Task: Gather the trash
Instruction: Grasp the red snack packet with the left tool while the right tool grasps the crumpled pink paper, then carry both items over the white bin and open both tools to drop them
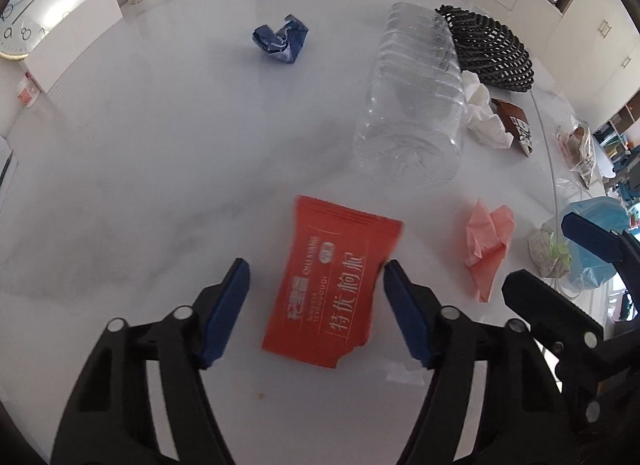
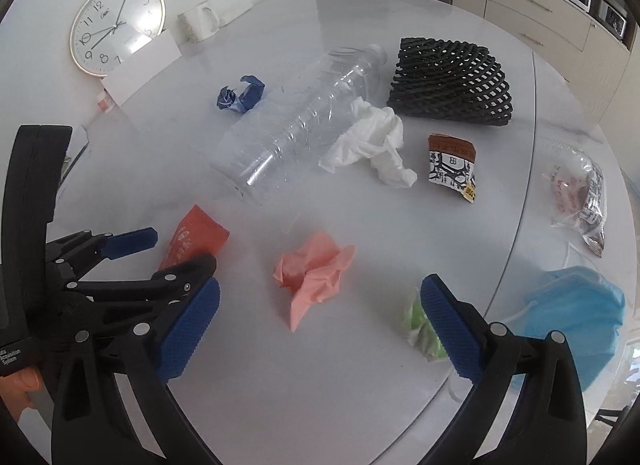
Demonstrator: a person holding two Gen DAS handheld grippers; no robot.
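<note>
Lit brightly and evenly by daylight, with pale glare washed across the glossy white table [image 1: 168,153] and over the clock [image 2: 117,27] face. Soft, faint shadows only. Bent strongly by fisheye, with dark rounded corners. Slightly smeared by motion at the red packet [image 1: 330,285] and near edges

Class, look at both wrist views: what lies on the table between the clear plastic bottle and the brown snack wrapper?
A crumpled white tissue lies between the clear plastic bottle and brown snack wrapper, clearest in the right wrist view.

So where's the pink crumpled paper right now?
On the white table, just ahead of the open right gripper, the pink crumpled paper lies between the red packet and a green scrap.
</note>
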